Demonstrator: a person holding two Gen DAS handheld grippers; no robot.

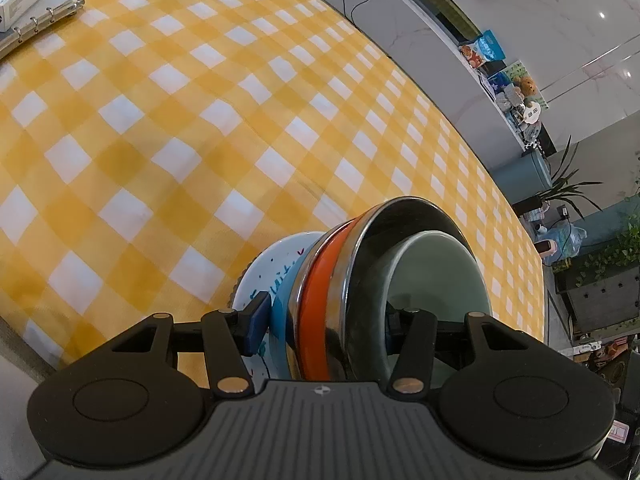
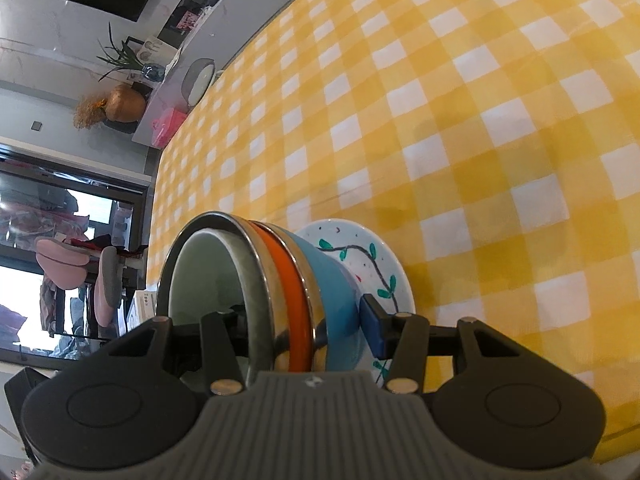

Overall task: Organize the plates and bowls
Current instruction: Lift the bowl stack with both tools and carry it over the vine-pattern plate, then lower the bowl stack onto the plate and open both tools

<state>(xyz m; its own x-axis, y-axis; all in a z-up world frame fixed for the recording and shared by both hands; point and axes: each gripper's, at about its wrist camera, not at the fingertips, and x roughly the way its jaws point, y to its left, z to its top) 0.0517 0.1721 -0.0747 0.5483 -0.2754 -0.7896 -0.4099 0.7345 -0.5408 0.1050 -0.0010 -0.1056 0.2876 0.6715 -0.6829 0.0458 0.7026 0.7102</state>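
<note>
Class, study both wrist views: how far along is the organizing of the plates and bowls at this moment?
Done: the dishes are already nested into one stack, with a pale green bowl inside a steel bowl, then orange and blue bowls, on a painted plate. In hand: the left gripper and right gripper each clamp the stack's edge. Left: setting it down; no destination shows on the checkered tablecloth.

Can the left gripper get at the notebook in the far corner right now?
Probably not: the left gripper is clamped on the bowl stack, and the notebook lies far across the tablecloth.
</note>
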